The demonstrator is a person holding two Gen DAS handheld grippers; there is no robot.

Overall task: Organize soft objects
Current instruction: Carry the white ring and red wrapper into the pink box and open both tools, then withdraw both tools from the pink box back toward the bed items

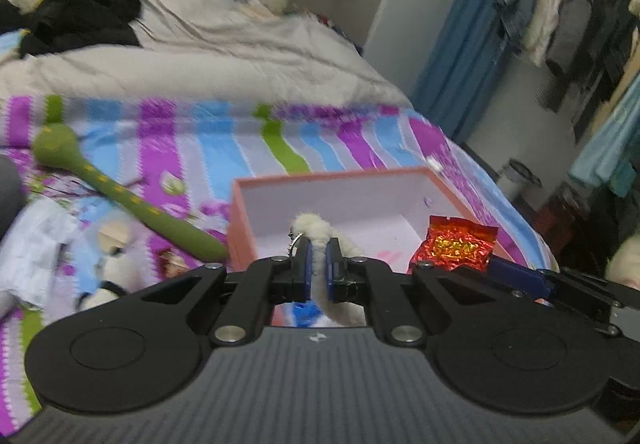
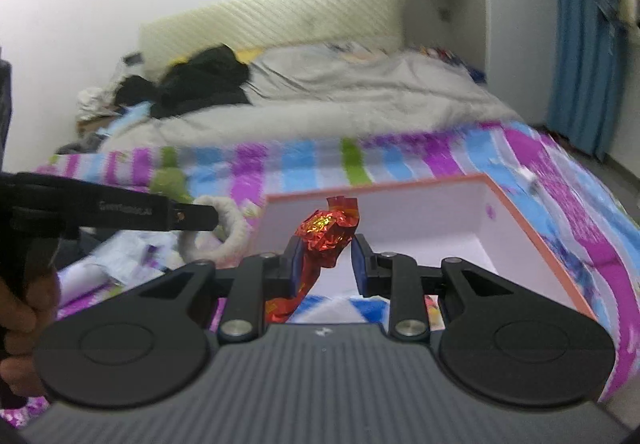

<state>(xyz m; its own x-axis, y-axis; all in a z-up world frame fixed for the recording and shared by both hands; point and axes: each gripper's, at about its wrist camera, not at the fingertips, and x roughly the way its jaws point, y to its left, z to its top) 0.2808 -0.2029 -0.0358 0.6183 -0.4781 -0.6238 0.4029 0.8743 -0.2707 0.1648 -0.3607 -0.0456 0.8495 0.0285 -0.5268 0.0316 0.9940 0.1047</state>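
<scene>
While your left hand-held gripper pinches the fuzzy white plush loop over the pink-rimmed box, your right hand-held gripper stands spread, the crinkled red foil packet resting against its left pad. A long green plush snake lies on the striped bedsheet.

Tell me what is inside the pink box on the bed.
The pink box shows a bare white floor and walls with a faint pink mark. Its near part is hidden behind the white plush toy, the red foil packet and both grippers.
</scene>
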